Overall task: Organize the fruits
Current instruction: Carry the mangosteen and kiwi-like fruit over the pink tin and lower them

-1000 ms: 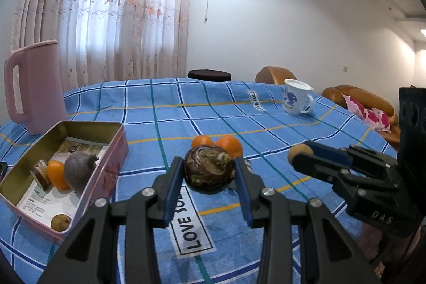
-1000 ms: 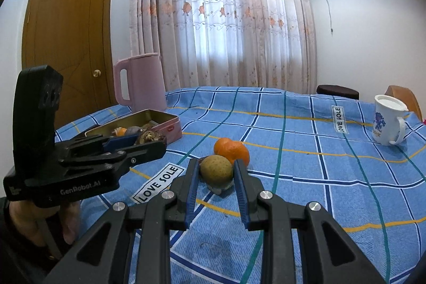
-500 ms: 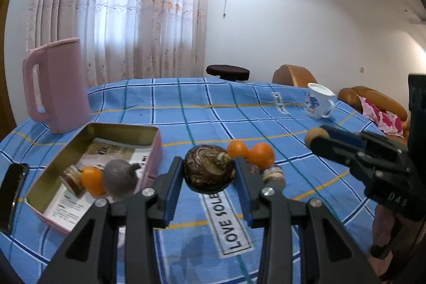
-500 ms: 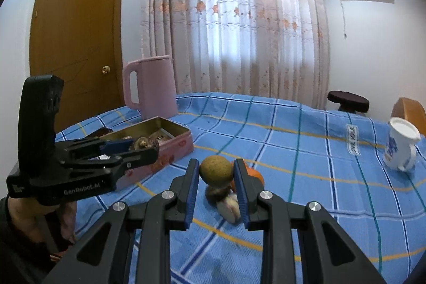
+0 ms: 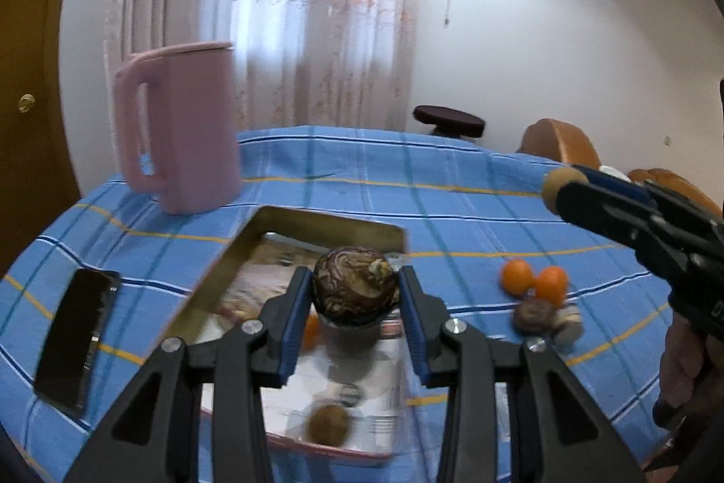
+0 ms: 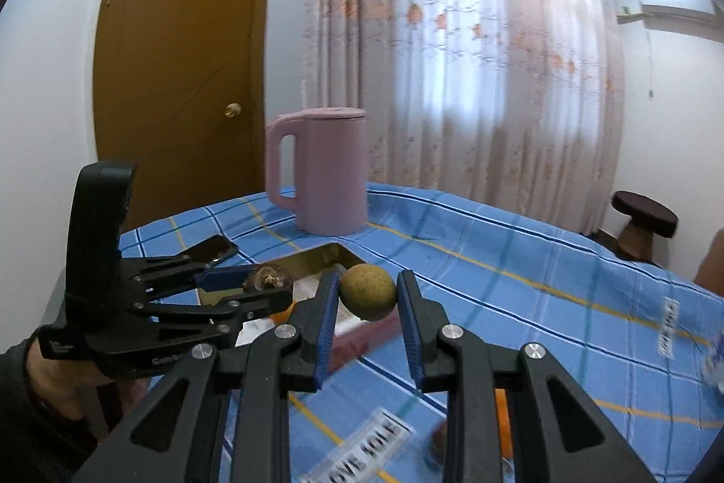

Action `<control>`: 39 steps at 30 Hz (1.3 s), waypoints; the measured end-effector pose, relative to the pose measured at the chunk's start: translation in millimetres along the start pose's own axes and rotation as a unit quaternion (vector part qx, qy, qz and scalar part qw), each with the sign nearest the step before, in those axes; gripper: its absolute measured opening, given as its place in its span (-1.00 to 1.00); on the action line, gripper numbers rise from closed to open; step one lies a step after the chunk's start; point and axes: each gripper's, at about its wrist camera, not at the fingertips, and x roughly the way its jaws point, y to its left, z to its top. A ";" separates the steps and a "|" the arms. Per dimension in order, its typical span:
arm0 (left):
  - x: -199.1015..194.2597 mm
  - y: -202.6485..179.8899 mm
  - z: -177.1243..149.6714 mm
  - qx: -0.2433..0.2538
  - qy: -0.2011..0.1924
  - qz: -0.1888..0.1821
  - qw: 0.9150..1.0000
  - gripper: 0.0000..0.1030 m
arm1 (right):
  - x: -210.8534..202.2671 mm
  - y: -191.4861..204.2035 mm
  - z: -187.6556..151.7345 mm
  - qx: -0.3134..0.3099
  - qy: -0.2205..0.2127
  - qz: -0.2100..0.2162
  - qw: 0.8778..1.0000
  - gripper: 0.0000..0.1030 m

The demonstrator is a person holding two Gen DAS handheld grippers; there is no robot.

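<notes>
Your left fingers (image 5: 356,293) clamp the brown fruit (image 5: 356,287) above the tin (image 5: 289,231), your right fingers (image 6: 367,297) grip the tan fruit (image 6: 367,291) near it, oranges (image 5: 534,279) on the desk (image 5: 452,184).

In the left wrist view the left gripper (image 5: 355,293) and the brown fruit (image 5: 355,287) it holds cover the middle of the tin (image 5: 289,222), so most of its contents are out of sight. An orange fruit (image 5: 310,331) peeks from behind the left finger, and a round brown piece (image 5: 329,424) near the bottom is blurred. At the right, the small items (image 5: 547,315) below two oranges (image 5: 534,281) are smeared. The phone (image 5: 74,331) is blurred too. In the right wrist view a mug (image 6: 715,361) is cut off by the right edge.
</notes>
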 end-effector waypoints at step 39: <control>23.5 57.6 -17.9 -0.023 0.046 0.065 0.997 -0.03 | 104.1 62.7 -36.0 -0.011 0.102 0.051 0.993 -0.28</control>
